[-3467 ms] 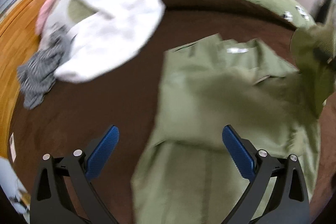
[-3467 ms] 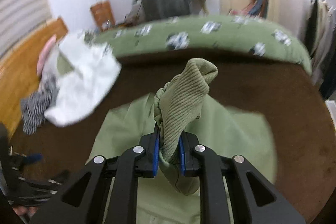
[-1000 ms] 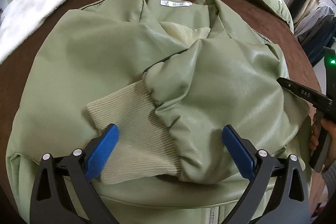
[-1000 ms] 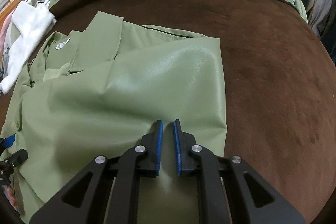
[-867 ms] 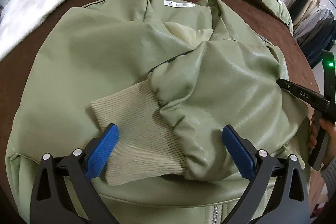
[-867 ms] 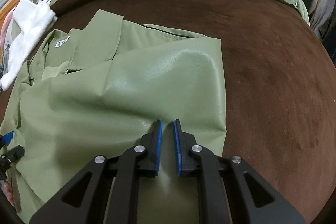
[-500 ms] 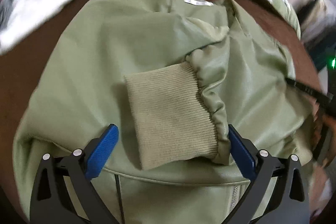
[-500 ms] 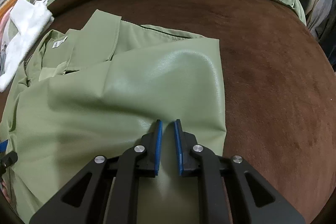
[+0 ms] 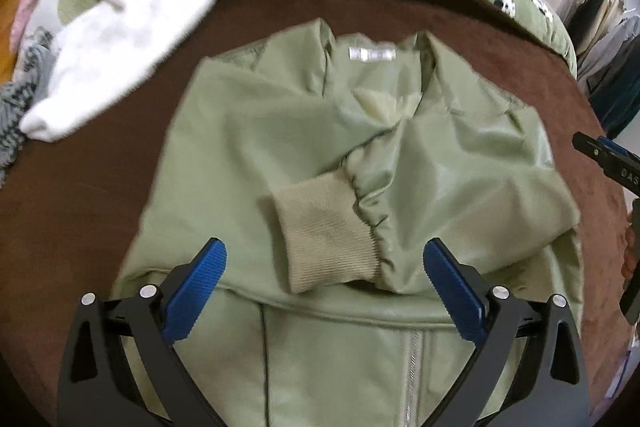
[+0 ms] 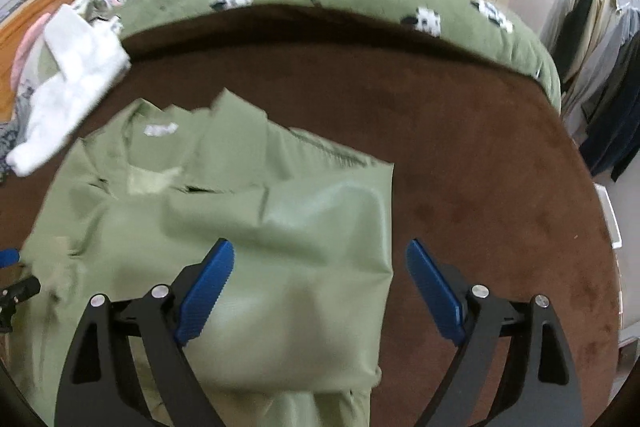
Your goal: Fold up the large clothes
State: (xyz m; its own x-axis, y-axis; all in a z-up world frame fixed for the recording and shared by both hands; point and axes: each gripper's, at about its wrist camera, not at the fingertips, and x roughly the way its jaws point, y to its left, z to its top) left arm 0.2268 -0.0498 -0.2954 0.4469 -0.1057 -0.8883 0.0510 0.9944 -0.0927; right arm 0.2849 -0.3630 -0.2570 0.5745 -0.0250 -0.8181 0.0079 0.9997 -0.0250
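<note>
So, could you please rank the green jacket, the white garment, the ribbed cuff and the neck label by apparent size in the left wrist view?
1. green jacket
2. white garment
3. ribbed cuff
4. neck label

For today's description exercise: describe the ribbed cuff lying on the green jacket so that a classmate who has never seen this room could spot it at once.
Start at the brown blanket covering the bed, where an olive-green jacket lies spread, its collar at the far end. One sleeve is folded across its front, ending in the cuff near the middle. It is the only matte, beige, ribbed knit band against the smooth, shiny green material.
</note>
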